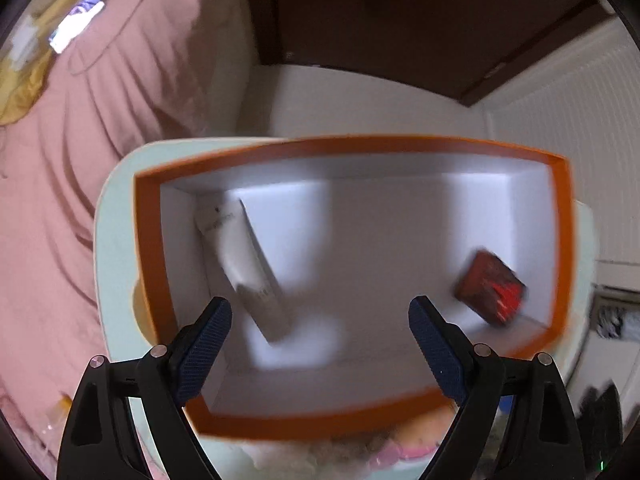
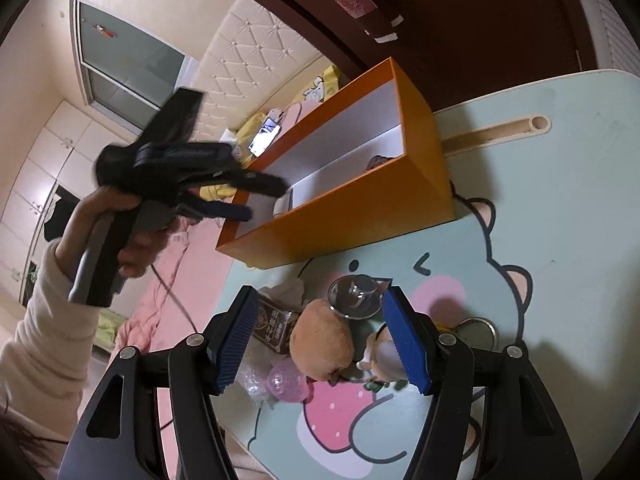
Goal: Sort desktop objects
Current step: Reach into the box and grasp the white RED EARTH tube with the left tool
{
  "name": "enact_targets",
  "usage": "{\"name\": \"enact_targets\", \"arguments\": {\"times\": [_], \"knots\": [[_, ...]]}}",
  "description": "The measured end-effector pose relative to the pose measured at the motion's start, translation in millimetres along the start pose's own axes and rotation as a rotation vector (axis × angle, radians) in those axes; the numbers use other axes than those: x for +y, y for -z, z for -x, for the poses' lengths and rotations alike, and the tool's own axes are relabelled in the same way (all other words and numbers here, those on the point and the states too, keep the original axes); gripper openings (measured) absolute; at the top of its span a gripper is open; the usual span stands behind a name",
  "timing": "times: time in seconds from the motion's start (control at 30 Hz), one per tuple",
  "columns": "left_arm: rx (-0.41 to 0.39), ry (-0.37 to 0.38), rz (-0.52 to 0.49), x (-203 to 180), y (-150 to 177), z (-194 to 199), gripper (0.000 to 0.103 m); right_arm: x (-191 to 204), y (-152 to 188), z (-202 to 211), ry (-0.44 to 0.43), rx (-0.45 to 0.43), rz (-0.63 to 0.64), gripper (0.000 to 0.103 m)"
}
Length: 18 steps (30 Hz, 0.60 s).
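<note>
Pale green cartoon-print table (image 2: pixel 560 200) w/ orange cardboard box, white inside (image 1: pixel 152 240), standing on it. In box: white tube (image 1: pixel 248 264) at left, dark red packet (image 1: pixel 492 292) at right. Left gripper (image 1: pixel 320 328) above box, jaws spread, empty. Right gripper (image 2: pixel 320 336) jaws apart, nothing gripped, over brown rounded object (image 2: pixel 324 344) and metal lid (image 2: pixel 356 296) in table clutter.
</note>
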<state>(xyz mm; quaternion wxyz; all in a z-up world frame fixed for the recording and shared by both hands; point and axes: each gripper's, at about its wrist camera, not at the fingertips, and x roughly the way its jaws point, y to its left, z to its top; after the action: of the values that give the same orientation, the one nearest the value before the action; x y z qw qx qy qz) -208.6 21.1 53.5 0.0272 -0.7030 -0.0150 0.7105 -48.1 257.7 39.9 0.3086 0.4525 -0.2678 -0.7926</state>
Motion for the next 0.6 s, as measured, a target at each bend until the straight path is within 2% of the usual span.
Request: {"name": "enact_targets", "arguments": {"times": [0.07, 0.1, 0.23, 0.33, 0.47, 0.5, 0.53, 0.57, 0.6], "knots": [[-0.014, -0.060, 0.001, -4, -6, -5, 0.090, 2, 2, 2, -0.007, 0.000, 0.003, 0.066], [-0.013, -0.063, -0.003, -7, -8, -6, 0.090, 3, 2, 3, -0.011, -0.001, 0.005, 0.066], [0.015, -0.040, -0.067, -22, -5, -11, 0.090, 6, 3, 5, -0.020, -0.004, 0.015, 0.066], [0.057, 0.050, -0.090, -32, 1, -20, 0.084, 3, 3, 6, -0.027, -0.002, 0.003, 0.066], [0.015, 0.007, -0.123, -38, 3, -16, 0.082, -1, 3, 8, -0.026, -0.005, -0.010, 0.066], [0.003, -0.012, -0.139, -39, 3, -14, 0.074, -1, 3, 8, -0.027, -0.006, -0.012, 0.066], [-0.010, -0.031, -0.156, -40, 3, -12, 0.059, -2, 3, 8, -0.028, -0.007, -0.014, 0.066], [-0.032, -0.050, -0.193, -42, 3, -9, 0.049, -1, 3, 8, -0.028, -0.006, -0.013, 0.066], [-0.051, -0.052, -0.230, -45, 4, -4, 0.025, -1, 3, 8, -0.027, -0.004, -0.010, 0.066]]}}
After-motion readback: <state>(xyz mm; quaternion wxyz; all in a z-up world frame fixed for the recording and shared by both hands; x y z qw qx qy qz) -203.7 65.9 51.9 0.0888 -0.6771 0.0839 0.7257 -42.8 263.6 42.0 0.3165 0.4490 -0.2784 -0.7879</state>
